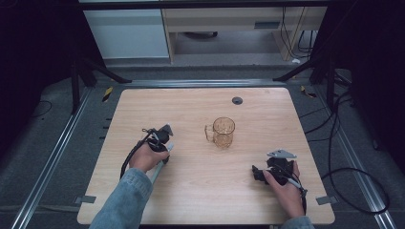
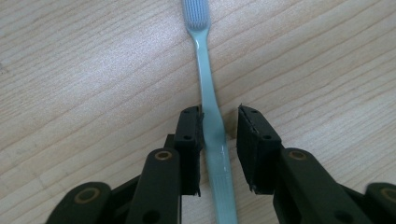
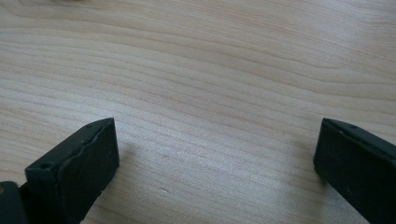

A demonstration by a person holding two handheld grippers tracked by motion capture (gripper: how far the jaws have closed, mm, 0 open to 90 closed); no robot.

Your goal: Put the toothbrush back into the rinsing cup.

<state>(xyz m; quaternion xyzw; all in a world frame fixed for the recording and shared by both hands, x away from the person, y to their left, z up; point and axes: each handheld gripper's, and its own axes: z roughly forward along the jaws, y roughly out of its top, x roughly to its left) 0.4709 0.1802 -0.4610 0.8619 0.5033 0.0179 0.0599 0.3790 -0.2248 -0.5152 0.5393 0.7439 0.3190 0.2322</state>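
Left gripper (image 2: 219,140), angled low over the wooden table (image 1: 191,200), straddles a pale-green plastic toothbrush (image 2: 212,121), jaws not yet clamped; right gripper (image 3: 215,154) gapes.

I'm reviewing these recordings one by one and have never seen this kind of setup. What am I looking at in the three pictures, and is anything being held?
No robot here: a person sits at a wooden table with a hand-held two-jaw gripper in each hand. The high view looks down from above the person. There the left gripper is at the left and the right gripper at the right, with a clear glass mug standing between and beyond them.

The other two pictures come from cameras riding on the grippers, looking along their black jaws. In the left gripper view, a pale blue-green toothbrush lies on the table between the jaws. One pad touches its handle, the other is a small gap away, so it is not gripped yet. In the right gripper view the jaws stand wide open over bare wood.
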